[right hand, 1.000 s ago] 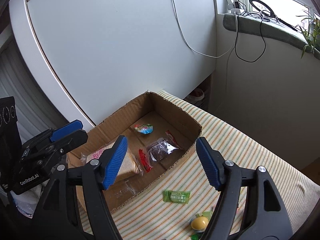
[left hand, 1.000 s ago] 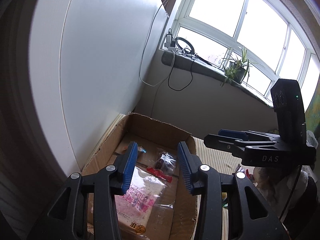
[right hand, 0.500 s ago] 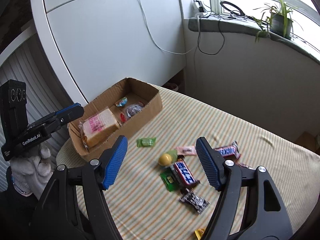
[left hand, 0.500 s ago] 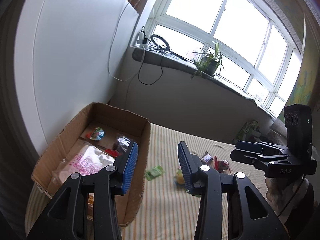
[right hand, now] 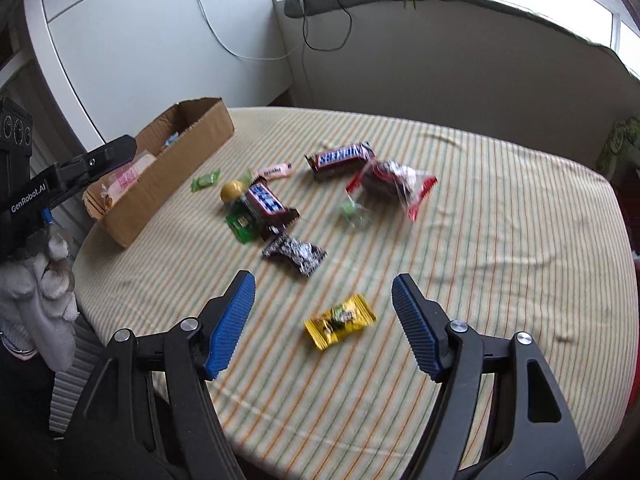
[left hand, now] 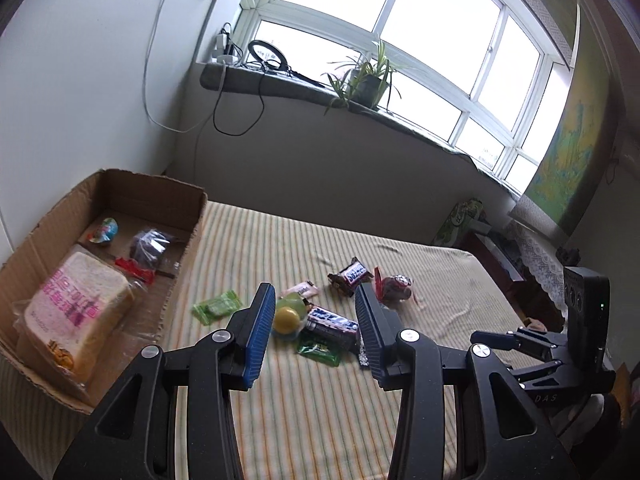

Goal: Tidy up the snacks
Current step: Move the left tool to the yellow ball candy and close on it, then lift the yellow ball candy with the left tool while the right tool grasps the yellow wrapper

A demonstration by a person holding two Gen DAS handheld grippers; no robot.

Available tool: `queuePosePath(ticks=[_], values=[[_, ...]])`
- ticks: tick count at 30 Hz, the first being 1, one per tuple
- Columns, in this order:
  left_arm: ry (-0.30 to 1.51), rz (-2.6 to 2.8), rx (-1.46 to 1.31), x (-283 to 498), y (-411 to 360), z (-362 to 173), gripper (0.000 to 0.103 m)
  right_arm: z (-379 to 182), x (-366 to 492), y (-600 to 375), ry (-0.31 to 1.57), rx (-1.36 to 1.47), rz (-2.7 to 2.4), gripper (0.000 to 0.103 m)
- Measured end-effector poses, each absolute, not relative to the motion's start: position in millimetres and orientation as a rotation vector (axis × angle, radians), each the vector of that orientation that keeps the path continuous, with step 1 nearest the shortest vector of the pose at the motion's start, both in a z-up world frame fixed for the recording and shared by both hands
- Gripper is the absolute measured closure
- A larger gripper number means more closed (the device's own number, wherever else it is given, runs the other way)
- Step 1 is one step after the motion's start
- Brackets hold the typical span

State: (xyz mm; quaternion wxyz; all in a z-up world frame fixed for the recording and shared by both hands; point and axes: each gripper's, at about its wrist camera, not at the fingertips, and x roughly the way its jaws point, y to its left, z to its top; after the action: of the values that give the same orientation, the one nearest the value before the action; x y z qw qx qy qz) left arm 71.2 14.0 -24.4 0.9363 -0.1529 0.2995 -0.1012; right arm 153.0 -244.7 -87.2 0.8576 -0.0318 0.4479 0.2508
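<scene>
Snacks [right hand: 280, 204] scattered mid-counter [right hand: 500, 240] on striped cloth; bread pack [left hand: 72, 312] already in cardboard box [left hand: 24, 248] at counter's left end. Your right tool [right hand: 324, 324] open, empty, over yellow candy [right hand: 340, 320]. Your left tool [left hand: 312, 328] part-open, empty, facing snack pile.

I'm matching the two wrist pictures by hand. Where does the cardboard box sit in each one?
Left wrist: the cardboard box fills the left edge, open, bread inside.
Right wrist: the box sits upper left, at the table's far edge.
Shared landmark: the yellow ball beside the blue-labelled bar.
</scene>
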Motion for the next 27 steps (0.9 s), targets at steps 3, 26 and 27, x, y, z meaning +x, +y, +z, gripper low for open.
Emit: queuePosePath(ticks=[3,26,27], values=[[0.659,-0.206,-0.289,83.7,-1.0,-39.7,0.063,-106.2,144.9,-251.3,0.991,-0.039,0.519,0.029],[0.829,-0.089,-0.205,137.6,-10.5,-96.9,0.072,-128.0,159.1,-218.6,0.979,-0.115,0.5,0.058],[0.831,-0.092,-0.209,138.3,-9.4,-97.4,0.073,-128.0,159.7,-219.0,0.979,-0.119,0.496,0.061]])
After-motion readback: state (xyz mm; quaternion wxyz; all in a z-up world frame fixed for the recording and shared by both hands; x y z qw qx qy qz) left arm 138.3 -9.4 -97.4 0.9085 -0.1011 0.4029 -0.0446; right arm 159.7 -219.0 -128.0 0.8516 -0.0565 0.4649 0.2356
